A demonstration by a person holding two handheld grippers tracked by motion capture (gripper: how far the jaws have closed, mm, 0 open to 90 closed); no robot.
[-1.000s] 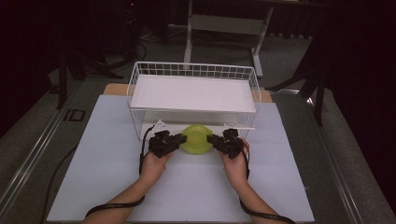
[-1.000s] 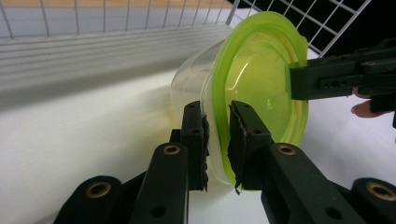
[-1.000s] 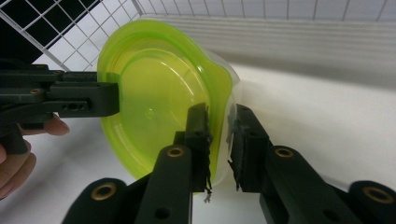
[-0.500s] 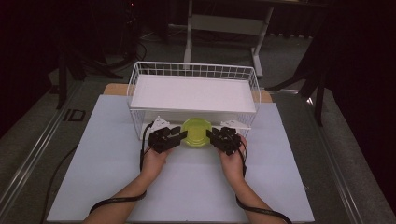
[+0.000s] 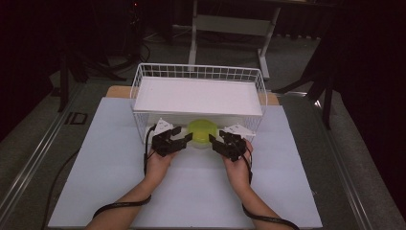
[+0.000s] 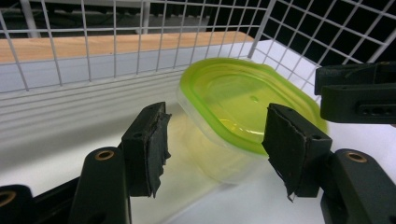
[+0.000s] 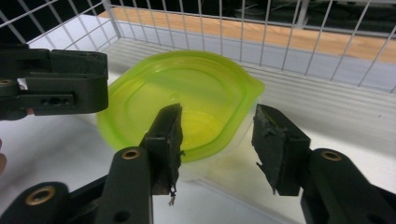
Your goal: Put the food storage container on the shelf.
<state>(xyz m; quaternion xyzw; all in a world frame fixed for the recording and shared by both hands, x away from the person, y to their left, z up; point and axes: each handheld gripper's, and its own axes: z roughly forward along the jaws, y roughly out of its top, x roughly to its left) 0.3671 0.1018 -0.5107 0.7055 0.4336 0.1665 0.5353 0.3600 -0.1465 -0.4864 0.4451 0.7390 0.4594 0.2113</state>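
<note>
A clear plastic container with a lime-green lid (image 5: pixel 202 129) lies on the white mat at the open front of a white wire basket (image 5: pixel 198 73), just under its white top panel (image 5: pixel 198 95). My left gripper (image 5: pixel 184 139) is at the container's left end and my right gripper (image 5: pixel 214 142) at its right end. In the left gripper view the left gripper (image 6: pixel 215 135) is open, and the container (image 6: pixel 233 93) lies tilted just beyond its jaws. In the right gripper view the right gripper (image 7: pixel 217 140) is also open, with the lid's near corner (image 7: pixel 196 93) between its jaws.
Wire mesh walls (image 6: pixel 112 42) close off the back and sides of the basket around the container. A wooden table edge (image 7: pixel 299 42) shows beyond the mesh. The white mat (image 5: pixel 115 163) spreads wide on both sides of the person's forearms.
The container has moved away from the person, in under the basket's top panel. Both grippers have moved forward with it, staying at its two ends.
</note>
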